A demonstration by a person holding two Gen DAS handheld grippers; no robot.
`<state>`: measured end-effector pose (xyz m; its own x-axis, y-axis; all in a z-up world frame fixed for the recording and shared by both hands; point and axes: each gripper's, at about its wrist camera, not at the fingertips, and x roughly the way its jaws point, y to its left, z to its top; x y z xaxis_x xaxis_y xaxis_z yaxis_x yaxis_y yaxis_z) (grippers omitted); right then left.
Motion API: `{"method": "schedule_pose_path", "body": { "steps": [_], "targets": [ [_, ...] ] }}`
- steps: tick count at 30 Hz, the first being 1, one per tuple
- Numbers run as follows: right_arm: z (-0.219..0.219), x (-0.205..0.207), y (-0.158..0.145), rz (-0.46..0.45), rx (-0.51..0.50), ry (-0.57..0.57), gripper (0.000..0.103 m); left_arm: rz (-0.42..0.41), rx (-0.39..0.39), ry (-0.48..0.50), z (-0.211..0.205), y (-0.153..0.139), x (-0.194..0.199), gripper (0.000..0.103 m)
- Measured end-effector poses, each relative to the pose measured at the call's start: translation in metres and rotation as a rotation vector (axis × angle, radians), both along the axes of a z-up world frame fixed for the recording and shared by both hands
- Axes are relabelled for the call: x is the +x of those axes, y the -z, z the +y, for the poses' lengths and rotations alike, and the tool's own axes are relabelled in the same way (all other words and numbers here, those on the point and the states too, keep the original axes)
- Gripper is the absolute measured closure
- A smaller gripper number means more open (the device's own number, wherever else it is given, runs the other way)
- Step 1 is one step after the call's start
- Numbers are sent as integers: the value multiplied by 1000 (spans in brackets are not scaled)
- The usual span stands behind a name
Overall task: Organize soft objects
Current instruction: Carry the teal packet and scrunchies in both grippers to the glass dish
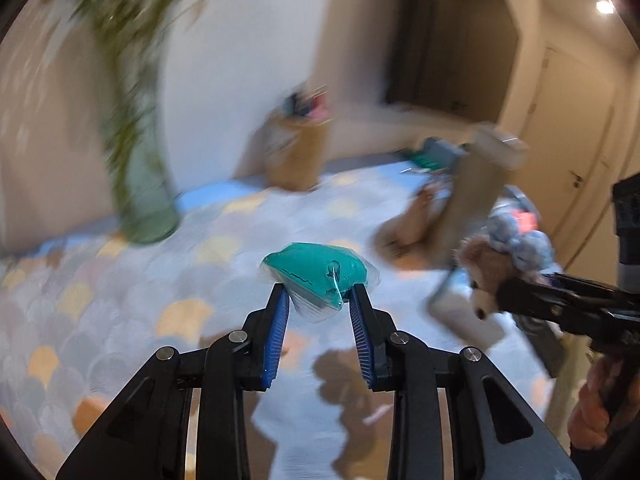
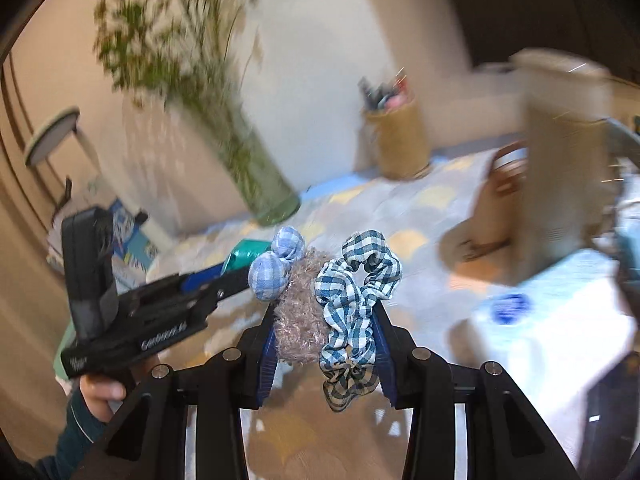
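My left gripper (image 1: 320, 292) is shut on a teal soft pad in a clear plastic wrapper (image 1: 316, 272), held above the scale-patterned tablecloth (image 1: 120, 300). My right gripper (image 2: 324, 308) is shut on a bundle of scrunchies: a fuzzy grey-brown one (image 2: 300, 320), a teal checked one (image 2: 352, 292) and a light blue knotted one (image 2: 276, 268). In the left wrist view the right gripper (image 1: 492, 300) comes in from the right with the scrunchies (image 1: 488, 264). The right wrist view shows the left gripper (image 2: 236, 276) at the left with the teal pad (image 2: 248, 254), a hand (image 2: 100, 392) on its handle.
A glass vase of green stems (image 1: 144, 184) (image 2: 260, 176) stands at the back left. A brown cup of pens (image 1: 296, 152) (image 2: 400, 136) is by the wall. A tall beige box (image 1: 472, 200) (image 2: 560, 160) and a white box (image 2: 552, 312) stand to the right.
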<state>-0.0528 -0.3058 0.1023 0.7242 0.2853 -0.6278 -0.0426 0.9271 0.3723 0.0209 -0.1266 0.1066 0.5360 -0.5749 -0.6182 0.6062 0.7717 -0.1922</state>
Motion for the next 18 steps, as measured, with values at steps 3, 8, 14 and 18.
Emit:
{"method": "schedule_pose_path", "body": {
  "steps": [3,8,14,18],
  "targets": [
    [-31,-22,-18,-13,0,76,62,-26,-35,67,-35,-24,-22,94],
    [-92,-56,-37,-28,45,176,62,-5,-117,153,-99,-46,-36,94],
    [-156,-83,-48,-31,62,264,62,37,-118,121,-125,-46,-31,91],
    [-176,-103,-38,-44,99,280,62,84,-80,44,-89,-28,-24,48]
  ]
}}
